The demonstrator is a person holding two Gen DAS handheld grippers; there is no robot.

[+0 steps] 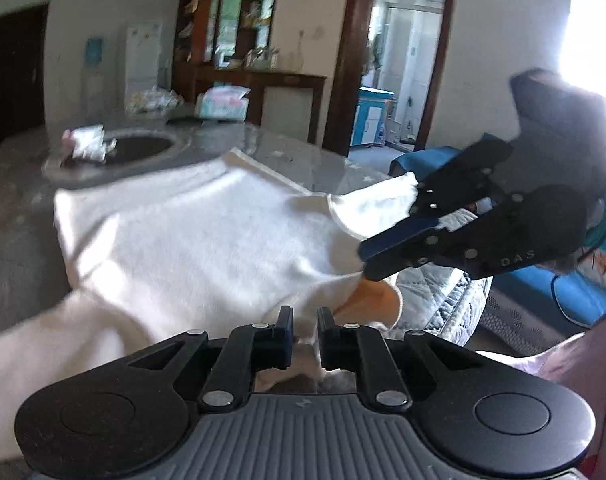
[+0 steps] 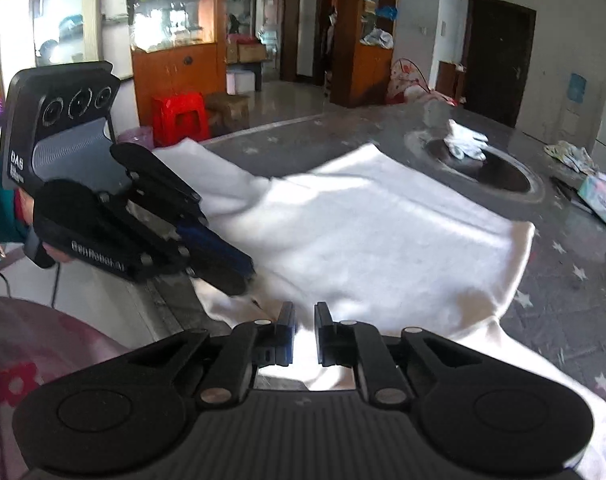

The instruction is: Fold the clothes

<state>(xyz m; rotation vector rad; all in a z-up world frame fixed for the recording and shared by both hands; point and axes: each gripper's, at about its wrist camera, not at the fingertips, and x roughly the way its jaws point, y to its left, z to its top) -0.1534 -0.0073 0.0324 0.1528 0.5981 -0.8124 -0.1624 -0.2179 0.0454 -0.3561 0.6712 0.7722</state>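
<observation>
A white garment [image 1: 191, 232] lies spread on the grey star-patterned table [image 2: 563, 280], one part trailing off toward the near left. At the garment's near edge my left gripper [image 1: 305, 330] is shut on a fold of white cloth. In the same view my right gripper [image 1: 369, 258] comes in from the right, its fingers closed together on the garment's edge beside a cuffed end [image 1: 375, 204]. In the right wrist view the right gripper [image 2: 304, 320] has white cloth [image 2: 363, 216] pinched between its narrow fingers, and the left gripper [image 2: 239, 280] grips the near edge just to its left.
A dark round inset [image 2: 491, 168] in the table holds a white glove [image 2: 465, 142]. Tissue packs [image 1: 223, 104] and bags lie at the far end. A blue sofa [image 1: 535, 288] with a quilted cloth, a red stool [image 2: 179, 114] and wooden cabinets surround the table.
</observation>
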